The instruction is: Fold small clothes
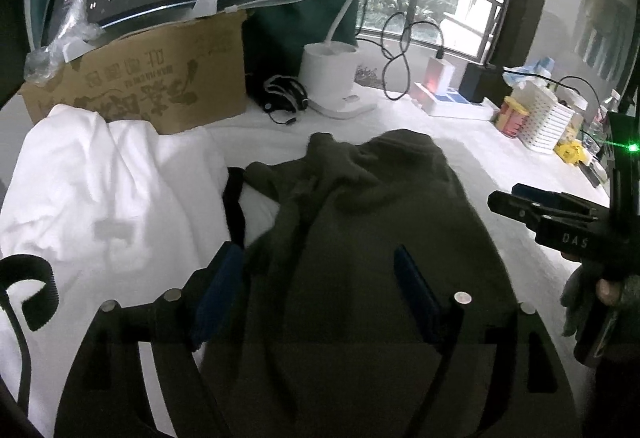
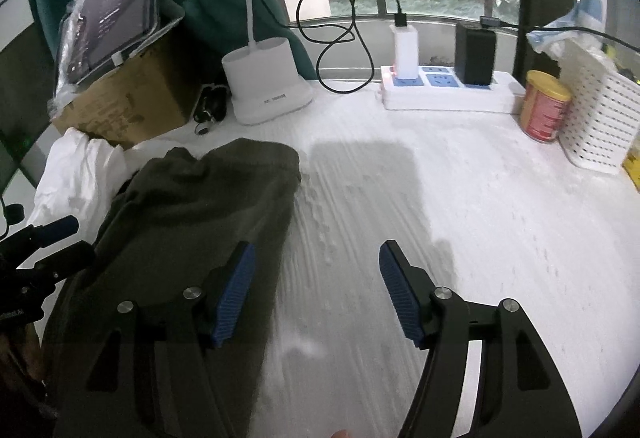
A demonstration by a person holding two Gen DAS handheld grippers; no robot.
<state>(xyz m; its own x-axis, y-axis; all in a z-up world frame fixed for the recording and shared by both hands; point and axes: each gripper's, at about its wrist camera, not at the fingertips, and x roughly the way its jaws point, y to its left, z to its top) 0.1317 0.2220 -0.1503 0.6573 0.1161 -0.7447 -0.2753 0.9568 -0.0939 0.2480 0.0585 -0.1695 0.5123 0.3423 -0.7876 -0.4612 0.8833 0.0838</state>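
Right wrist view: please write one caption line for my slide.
Right gripper, jaws open and empty, above the white table beside the olive-green garment.

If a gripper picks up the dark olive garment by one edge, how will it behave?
The dark olive garment is probably floppy: it lies in soft creases and bunches at its far end. Lifted by one edge, the rest would likely hang and drag. It looks fairly thick, so a fold may hold on the white table.
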